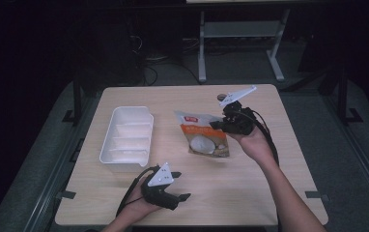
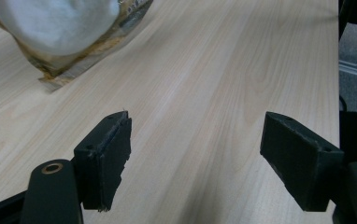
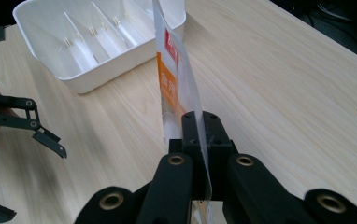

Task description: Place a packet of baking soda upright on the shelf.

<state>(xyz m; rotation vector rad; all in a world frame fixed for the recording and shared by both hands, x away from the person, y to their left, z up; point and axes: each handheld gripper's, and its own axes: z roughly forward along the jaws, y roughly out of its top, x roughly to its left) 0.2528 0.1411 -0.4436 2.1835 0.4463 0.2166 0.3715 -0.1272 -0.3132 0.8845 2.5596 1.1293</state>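
Observation:
A flat food pouch (image 1: 203,137), orange and white with a pale round picture, hangs tilted above the middle of the table. My right gripper (image 1: 219,124) is shut on its right edge. In the right gripper view the pouch (image 3: 173,79) stands on edge, pinched between the two black jaws of my right gripper (image 3: 199,135). My left gripper (image 1: 182,185) rests low near the table's front edge, open, with bare wood between its fingers. Seen from the left gripper (image 2: 195,154), the pouch's lower corner (image 2: 69,32) hangs at the upper left, well away from the jaws.
A white divided tray (image 1: 127,139) sits left of the middle of the wooden table (image 1: 279,159); it also appears as the tray (image 3: 97,42) in the right gripper view. A small dark round object (image 1: 221,98) lies at the back. Grey floor and table legs lie beyond.

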